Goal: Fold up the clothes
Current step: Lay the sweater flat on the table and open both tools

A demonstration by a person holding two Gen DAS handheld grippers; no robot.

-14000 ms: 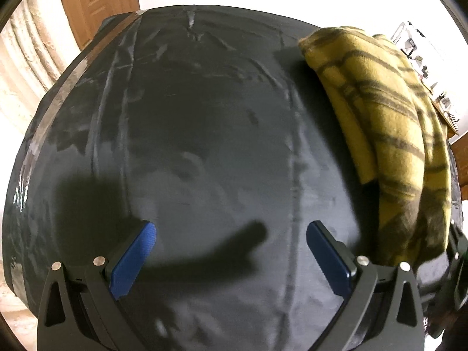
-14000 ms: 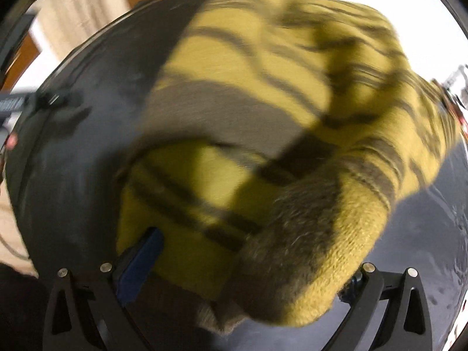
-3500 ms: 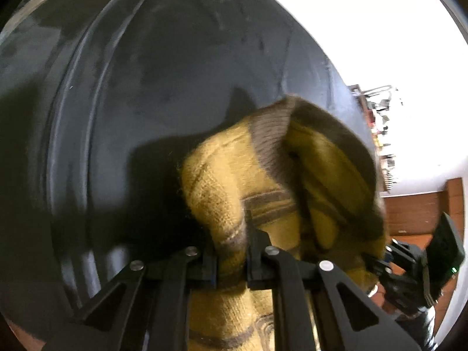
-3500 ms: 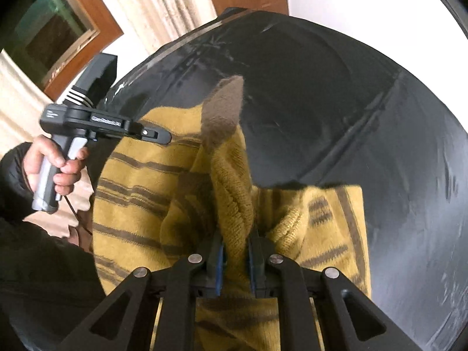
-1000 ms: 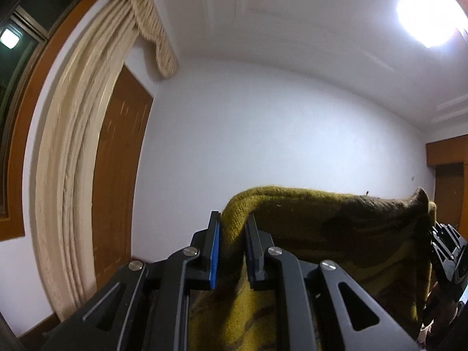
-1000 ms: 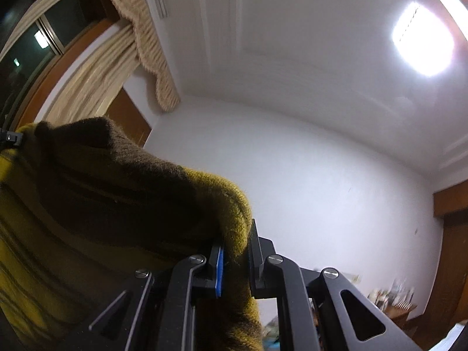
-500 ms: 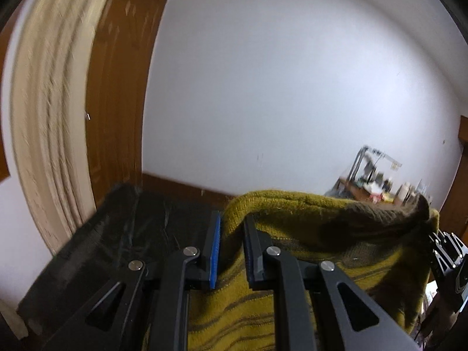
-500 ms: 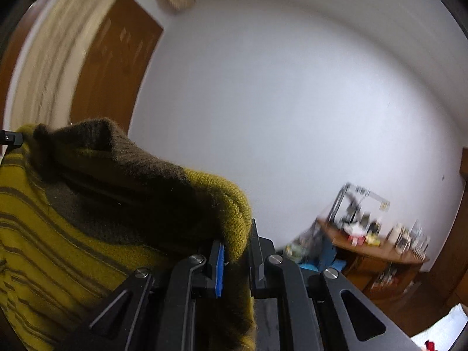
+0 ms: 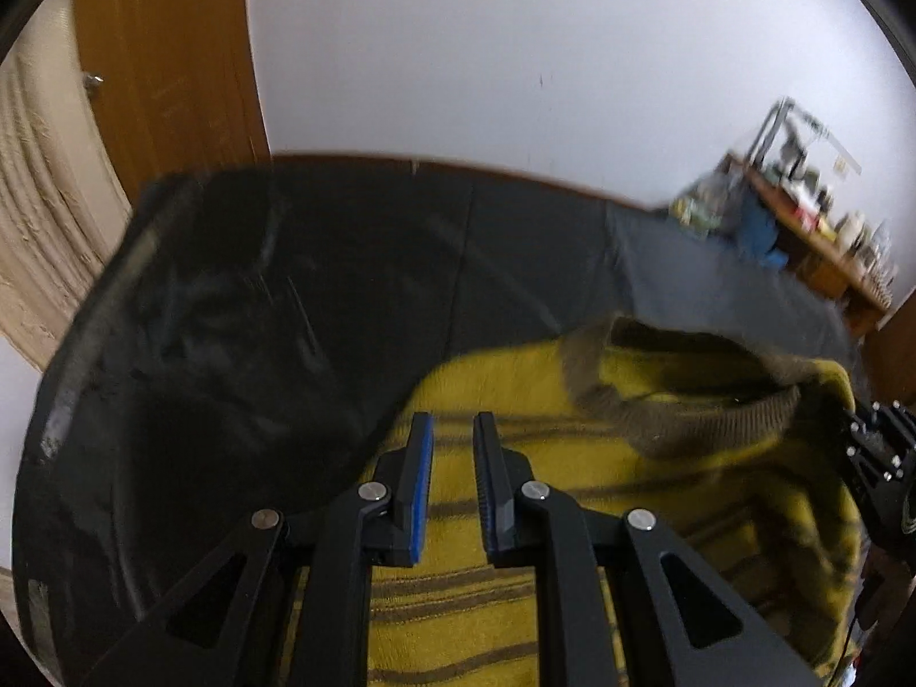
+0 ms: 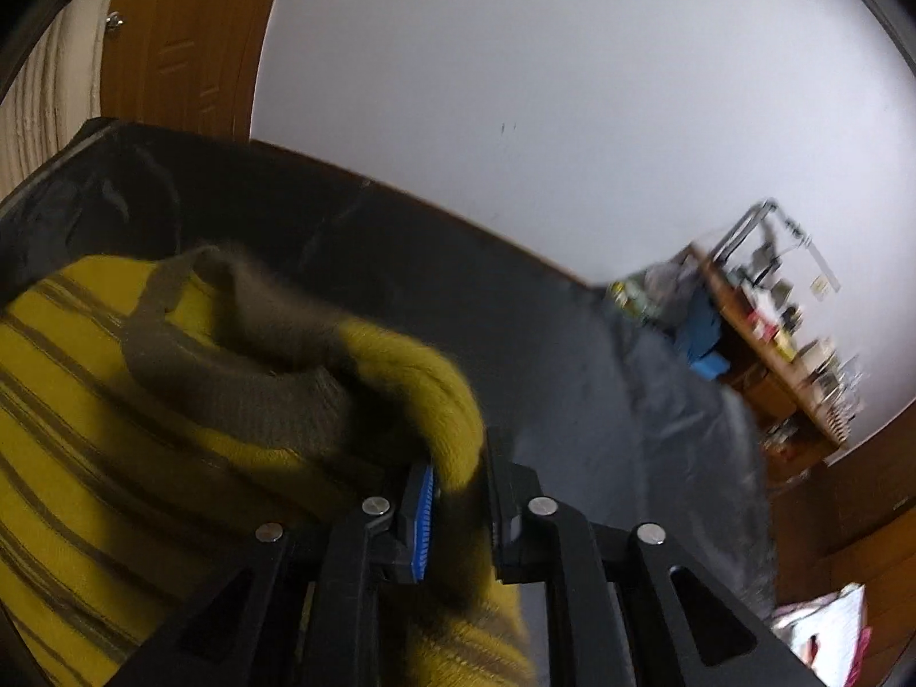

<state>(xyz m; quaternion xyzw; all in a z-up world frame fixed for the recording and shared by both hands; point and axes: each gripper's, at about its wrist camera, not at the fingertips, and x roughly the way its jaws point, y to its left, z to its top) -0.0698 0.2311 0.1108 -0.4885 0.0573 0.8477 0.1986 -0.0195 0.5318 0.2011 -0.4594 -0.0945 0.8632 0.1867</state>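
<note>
Since a second ago both grippers have swung down from ceiling height, bringing the striped sweater (image 9: 658,475) over the black counter (image 9: 286,315). The left gripper (image 9: 452,441) has released (fingers slightly apart); the right gripper (image 10: 458,481) pinches a shoulder. Lay it flat, collar (image 9: 675,418) smoothed.

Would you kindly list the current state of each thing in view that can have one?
Left gripper: jaws slightly apart, nothing clamped between them, above the sweater.
Right gripper: shut on the sweater's shoulder edge.
Sweater: yellow with brown stripes, collar open and facing away, spread over the table, not yet folded.
Table: covered in a black sheet.
Door: closed.
</note>
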